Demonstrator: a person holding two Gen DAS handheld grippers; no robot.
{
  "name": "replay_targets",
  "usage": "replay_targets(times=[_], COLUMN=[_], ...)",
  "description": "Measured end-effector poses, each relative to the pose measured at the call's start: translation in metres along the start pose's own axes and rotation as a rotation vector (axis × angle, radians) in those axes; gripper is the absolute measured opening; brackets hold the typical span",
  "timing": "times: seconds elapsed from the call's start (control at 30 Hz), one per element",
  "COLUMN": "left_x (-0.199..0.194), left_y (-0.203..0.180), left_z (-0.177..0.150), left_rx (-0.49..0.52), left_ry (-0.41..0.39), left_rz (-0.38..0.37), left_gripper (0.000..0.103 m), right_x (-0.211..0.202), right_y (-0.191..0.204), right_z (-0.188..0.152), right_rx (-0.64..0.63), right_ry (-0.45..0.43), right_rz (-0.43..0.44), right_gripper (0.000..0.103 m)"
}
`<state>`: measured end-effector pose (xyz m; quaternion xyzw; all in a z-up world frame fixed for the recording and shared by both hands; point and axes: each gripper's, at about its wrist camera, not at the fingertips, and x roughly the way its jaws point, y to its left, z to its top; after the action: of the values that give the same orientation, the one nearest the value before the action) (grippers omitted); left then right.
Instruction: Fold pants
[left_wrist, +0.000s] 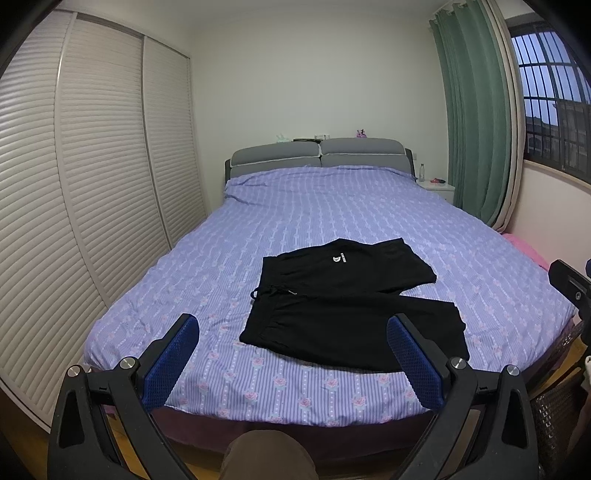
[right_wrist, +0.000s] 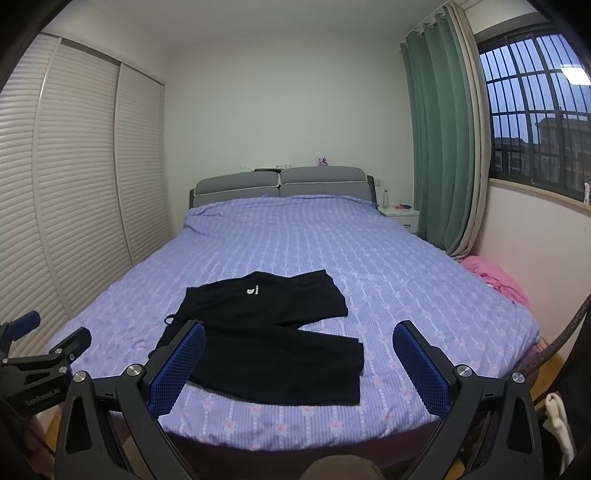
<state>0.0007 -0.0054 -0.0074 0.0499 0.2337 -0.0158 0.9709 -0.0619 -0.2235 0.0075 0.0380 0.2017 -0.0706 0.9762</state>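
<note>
The shorts (left_wrist: 351, 306) lie flat on the bed (left_wrist: 332, 206), just ahead of the left tool (left_wrist: 293, 332) and the right tool (right_wrist: 299, 339), near the foot edge closest to both. From the left tool the waistband sits ahead and slightly left, with the 2 legs running off to the right. From the right tool the shorts lie ahead and to the left. One leg lies nearer the tools, the other behind it. Beyond the shorts, at the bed's far end, stands the headboard (left_wrist: 317, 155). The wardrobe (left_wrist: 92, 177) runs along the left of the tools. To the right are the curtain (right_wrist: 439, 147), window (right_wrist: 535, 107) and nightstand (right_wrist: 402, 218).
</note>
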Motion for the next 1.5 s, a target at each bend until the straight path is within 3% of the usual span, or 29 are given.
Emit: replay_targets(times=[1.5], left_x=[0.0059], left_y=[0.0032], left_z=[0.003], left_rx=[-0.007], left_ry=[-0.013], left_rz=[0.021], left_gripper=[0.103], right_x=[0.0014], right_y=[-0.0017], right_z=[0.0027], right_rx=[0.001], right_ry=[-0.002], right_rz=[-0.003], right_gripper=[0.103])
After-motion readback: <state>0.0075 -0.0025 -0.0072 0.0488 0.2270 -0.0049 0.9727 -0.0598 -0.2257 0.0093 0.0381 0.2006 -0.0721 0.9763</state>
